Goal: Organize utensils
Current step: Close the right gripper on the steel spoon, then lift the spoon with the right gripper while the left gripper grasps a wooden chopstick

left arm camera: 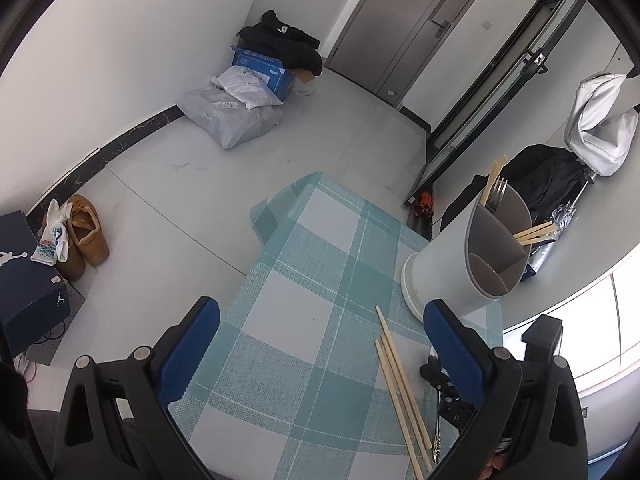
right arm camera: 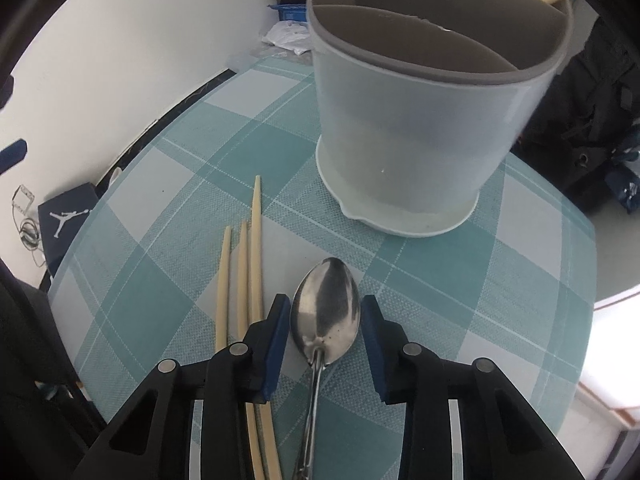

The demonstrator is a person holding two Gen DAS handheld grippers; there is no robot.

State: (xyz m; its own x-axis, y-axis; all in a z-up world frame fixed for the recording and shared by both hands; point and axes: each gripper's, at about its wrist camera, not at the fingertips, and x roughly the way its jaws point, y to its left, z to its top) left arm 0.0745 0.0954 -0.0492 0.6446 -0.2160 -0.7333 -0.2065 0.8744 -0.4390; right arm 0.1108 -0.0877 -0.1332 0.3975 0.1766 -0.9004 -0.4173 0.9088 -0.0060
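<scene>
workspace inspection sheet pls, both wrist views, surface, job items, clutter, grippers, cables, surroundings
surface: table under a teal plaid cloth, flat where it shows.
job's things: divided utensil holder upright on the cloth, with chopsticks and a fork inside; three loose chopsticks lying together; a metal spoon beside them.
clutter: black bag behind the holder.
grippers: left gripper open over the cloth, holding nothing; right gripper has a finger on each side of the spoon's bowl, a gap showing on each side.
cables: thin cords on the floor by a dark shoebox.
surroundings: parcels and a blue box against the wall, tan shoes, a grey door.
</scene>
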